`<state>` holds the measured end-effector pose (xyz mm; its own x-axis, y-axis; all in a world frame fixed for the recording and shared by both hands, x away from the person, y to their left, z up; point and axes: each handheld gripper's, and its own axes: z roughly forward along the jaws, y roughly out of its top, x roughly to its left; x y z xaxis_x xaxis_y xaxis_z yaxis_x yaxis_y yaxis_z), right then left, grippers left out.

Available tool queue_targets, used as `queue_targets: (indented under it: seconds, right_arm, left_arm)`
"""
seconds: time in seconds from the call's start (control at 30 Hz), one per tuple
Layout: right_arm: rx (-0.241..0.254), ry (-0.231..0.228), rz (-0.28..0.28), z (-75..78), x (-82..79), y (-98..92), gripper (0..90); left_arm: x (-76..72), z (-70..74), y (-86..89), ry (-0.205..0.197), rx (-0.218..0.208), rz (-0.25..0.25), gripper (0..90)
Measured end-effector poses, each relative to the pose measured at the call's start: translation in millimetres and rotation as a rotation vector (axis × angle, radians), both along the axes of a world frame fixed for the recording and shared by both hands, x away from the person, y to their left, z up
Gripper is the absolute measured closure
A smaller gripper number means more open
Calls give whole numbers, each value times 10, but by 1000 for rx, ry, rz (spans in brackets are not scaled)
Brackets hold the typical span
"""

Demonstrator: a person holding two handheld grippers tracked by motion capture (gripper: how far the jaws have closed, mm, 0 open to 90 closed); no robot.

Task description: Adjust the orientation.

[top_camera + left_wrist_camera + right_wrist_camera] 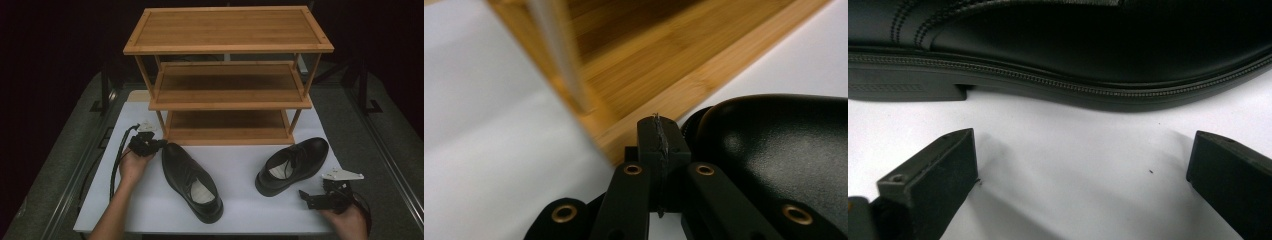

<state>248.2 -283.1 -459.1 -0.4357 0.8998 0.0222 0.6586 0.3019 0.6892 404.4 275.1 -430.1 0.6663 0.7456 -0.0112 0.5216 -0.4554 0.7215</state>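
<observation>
A three-tier bamboo shoe rack (227,75) stood at the far side of the white tabletop (240,205), all three shelves bare. Two black leather dress shoes lay on the tabletop in front of it. The left shoe (191,180) lay with its toe pointing toward the person and its heel near the rack's lower left corner. The right shoe (292,165) lay well apart from it, angled with its toe toward the rack's right side and its opening facing up.

The left tongs (148,145), held in the person's left hand (132,165), sat just beside the heel of the left shoe; in the left gripper view the left tongs (659,145) had their jaws pressed together with nothing between them, the shoe's glossy leather (774,150) close on one side and the rack's bottom shelf (659,75) beyond.

The right tongs (317,199), held in the right hand (347,222), rested low at the near right edge of the tabletop, near the right shoe. In the right gripper view their jaws stood wide apart over bare tabletop (1073,160), facing the shoe's stitched sole and heel (1048,65) without touching it.
</observation>
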Motion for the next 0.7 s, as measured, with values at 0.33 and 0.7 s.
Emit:
queue_targets:
  seconds: [0.33, 0.7]
  right_arm:
    - [2, 0, 0, 0, -1, -2, 0]
    - [3, 0, 1, 0, -1, -3, 0]
  left_arm:
    - [-92, 127, 95, -19, -7, 8, 900]
    - [-691, 172, 229, 15, -47, -54, 900]
